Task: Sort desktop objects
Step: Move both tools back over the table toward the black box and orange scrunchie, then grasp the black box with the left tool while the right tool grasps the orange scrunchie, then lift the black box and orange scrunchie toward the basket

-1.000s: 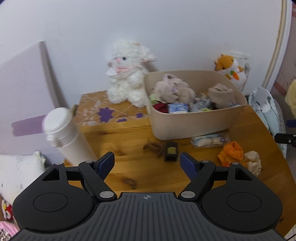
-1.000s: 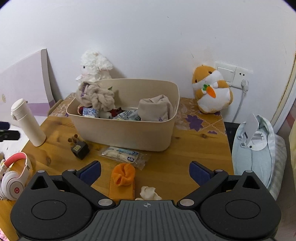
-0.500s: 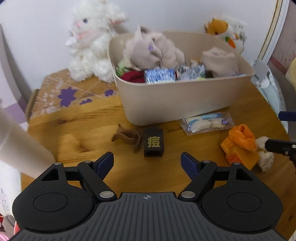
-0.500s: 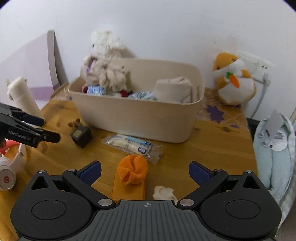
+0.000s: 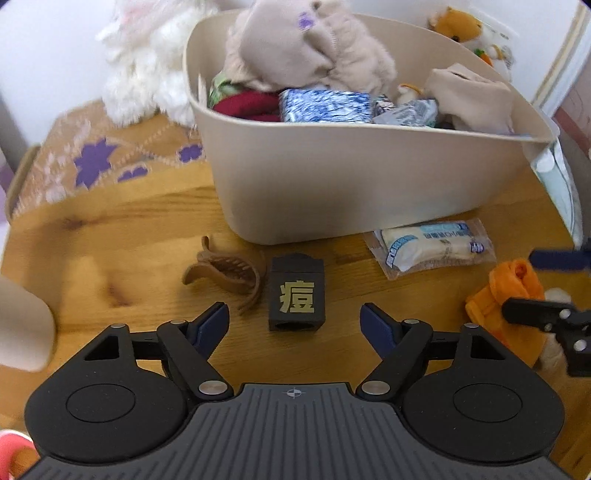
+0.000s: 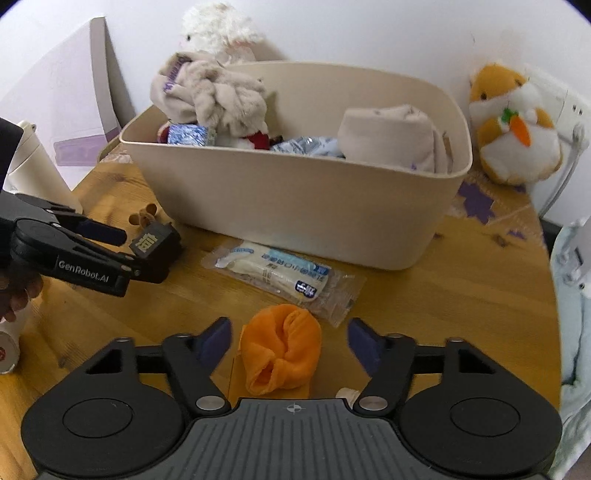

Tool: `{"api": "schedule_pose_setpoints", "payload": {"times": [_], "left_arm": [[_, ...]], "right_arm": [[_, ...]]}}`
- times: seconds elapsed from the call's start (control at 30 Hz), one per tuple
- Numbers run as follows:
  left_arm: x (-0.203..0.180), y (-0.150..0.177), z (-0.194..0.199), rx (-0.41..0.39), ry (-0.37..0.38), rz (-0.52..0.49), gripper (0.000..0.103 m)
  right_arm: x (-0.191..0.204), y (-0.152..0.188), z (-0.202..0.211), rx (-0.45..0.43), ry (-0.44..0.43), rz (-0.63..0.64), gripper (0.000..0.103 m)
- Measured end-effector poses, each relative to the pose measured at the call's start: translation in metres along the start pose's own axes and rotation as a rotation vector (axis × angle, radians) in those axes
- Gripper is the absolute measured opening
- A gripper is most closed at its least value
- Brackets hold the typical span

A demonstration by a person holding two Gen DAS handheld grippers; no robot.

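1. Left wrist view: the left tool (image 5: 293,321) has its jaws wide apart and just starting to close, lined up on the little black block with a gold character (image 5: 296,292). The block stands on the wooden surface (image 5: 110,236) at centre frame, between the pads but not touched by them.
2. Right wrist view: the right tool (image 6: 290,338) is closing around the rolled orange sock (image 6: 280,350) at bottom centre. Pads aren't pressing on it yet, so nothing is actually held.
3. If I were doing this step, I'd settle both tools lower before squeezing. The block is hard and slick-looking, so grab its flat sides squarely. The sock is squishy, so take the fat middle of the roll.
4. Watch the brown hair claw clip (image 5: 225,271) just left of the block; it could easily get snagged.
5. The beige bin (image 6: 295,206) sits at the back, already stuffed with plush things and packets. A sealed snack packet (image 6: 280,275) lies in front of it.
6. Room-wise: white wall, a hamster plush (image 6: 511,125) at upper right by a wall socket, a white fluffy plush (image 6: 218,31) behind the bin.
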State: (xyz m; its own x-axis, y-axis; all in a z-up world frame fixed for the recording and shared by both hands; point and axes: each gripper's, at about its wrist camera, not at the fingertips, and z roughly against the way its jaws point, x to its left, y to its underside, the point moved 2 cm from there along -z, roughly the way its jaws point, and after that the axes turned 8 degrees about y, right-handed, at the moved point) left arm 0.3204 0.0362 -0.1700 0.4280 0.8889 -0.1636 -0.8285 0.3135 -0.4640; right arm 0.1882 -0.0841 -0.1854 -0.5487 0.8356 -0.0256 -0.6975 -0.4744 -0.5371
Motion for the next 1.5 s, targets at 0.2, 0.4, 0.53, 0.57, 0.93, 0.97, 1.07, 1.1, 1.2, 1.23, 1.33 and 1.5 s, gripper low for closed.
{"api": "schedule_pose_setpoints", "payload": {"times": [0.2,0.4,0.53,0.57,0.93,0.97,1.07,1.1,1.2,1.23,1.33,1.5], "left_arm": [[0.004,-0.004,-0.011,0.023,0.008,0.010,0.060],[0.002,-0.006,-0.011,0.030,0.011,-0.004,0.036],[-0.004,-0.004,-0.008,0.021,0.002,-0.034,0.034],[-0.006,-0.003,-0.007,0.019,0.002,-0.046,0.034],[-0.022,0.006,0.036,-0.049,0.067,-0.114,0.034],[-0.022,0.006,0.041,-0.055,0.072,-0.118,0.034],[-0.022,0.004,0.060,-0.080,0.084,-0.124,0.034],[-0.021,0.002,0.065,-0.087,0.087,-0.126,0.034],[-0.023,-0.003,0.083,-0.116,0.095,-0.140,0.034],[-0.024,-0.005,0.087,-0.126,0.097,-0.145,0.034],[-0.026,-0.014,0.103,-0.155,0.107,-0.160,0.034],[-0.032,-0.026,0.123,-0.199,0.118,-0.191,0.034]], "right_arm": [[-0.006,0.003,-0.005,0.017,-0.016,-0.048,0.052],[-0.006,0.002,-0.003,0.013,-0.033,-0.057,0.024],[-0.006,0.003,0.001,0.005,-0.027,-0.061,0.017],[-0.006,0.004,0.002,0.003,-0.025,-0.063,0.015],[-0.010,0.007,0.039,-0.088,-0.035,-0.045,0.014],[-0.011,0.005,0.045,-0.100,-0.034,-0.043,0.014],[-0.019,-0.002,0.059,-0.135,-0.027,-0.044,0.014],[-0.022,-0.005,0.064,-0.148,-0.020,-0.045,0.014],[-0.031,-0.013,0.078,-0.186,-0.008,-0.053,0.014],[-0.035,-0.017,0.082,-0.199,-0.002,-0.055,0.014],[-0.044,-0.030,0.095,-0.239,0.014,-0.062,0.014],[-0.054,-0.053,0.113,-0.311,0.029,-0.083,0.014]]}}
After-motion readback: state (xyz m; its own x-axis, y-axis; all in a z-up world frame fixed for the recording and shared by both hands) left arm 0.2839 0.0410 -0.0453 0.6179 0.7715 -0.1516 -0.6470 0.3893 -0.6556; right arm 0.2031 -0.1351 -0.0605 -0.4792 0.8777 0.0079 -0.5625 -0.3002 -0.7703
